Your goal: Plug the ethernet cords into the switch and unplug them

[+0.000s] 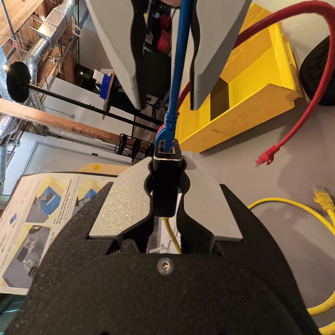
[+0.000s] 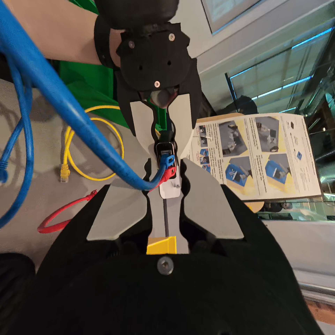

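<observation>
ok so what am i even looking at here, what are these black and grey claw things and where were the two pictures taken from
There is no robot. A person holds a hand tool in each hand, each with two grey fingers and a camera looking along them. The left wrist view shows the left gripper clamped on a small black switch. The right wrist view faces it: the right gripper is open around the blue cord. The blue cord and the red cord are plugged in. A yellow cord lies loose on the grey table, near a yellow bin.
</observation>
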The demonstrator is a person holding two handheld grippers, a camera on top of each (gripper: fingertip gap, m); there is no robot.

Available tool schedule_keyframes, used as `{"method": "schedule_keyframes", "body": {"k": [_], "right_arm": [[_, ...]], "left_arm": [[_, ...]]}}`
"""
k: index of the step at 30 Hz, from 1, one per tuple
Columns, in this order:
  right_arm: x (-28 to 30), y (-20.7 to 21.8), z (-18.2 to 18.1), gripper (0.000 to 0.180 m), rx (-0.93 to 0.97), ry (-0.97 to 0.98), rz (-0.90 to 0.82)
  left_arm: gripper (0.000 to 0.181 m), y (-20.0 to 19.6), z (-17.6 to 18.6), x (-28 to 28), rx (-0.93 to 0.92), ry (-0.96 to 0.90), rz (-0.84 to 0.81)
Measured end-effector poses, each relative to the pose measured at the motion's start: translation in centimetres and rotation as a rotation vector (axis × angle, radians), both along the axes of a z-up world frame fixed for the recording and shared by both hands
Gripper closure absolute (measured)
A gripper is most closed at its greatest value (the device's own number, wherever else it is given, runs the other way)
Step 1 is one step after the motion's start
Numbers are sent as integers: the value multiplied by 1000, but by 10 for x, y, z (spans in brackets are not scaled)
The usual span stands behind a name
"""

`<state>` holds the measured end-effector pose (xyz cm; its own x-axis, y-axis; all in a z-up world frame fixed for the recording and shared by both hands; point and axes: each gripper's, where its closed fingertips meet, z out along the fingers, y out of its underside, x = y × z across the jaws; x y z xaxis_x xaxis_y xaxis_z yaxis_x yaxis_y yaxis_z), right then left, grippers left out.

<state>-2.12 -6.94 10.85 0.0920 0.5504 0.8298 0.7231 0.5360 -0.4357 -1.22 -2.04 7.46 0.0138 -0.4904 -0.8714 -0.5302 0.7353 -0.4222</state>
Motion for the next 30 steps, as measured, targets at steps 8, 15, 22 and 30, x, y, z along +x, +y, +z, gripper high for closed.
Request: {"method": "schedule_keyframes", "body": {"k": [8, 15, 22, 30], "right_arm": [[0, -3, 12, 152, 83, 66, 106], [5, 7, -2, 149, -55, 31, 4], [8, 16, 3, 148, 14, 45, -14], [23, -13, 34, 149, 57, 210, 148]], "left_arm": [[156, -8, 8, 3, -77, -56, -35], [156, -9, 12, 2, -24, -31, 21], [156, -3, 9, -1, 0, -16, 32], [156, -2, 24, -13, -36, -109, -11]]}}
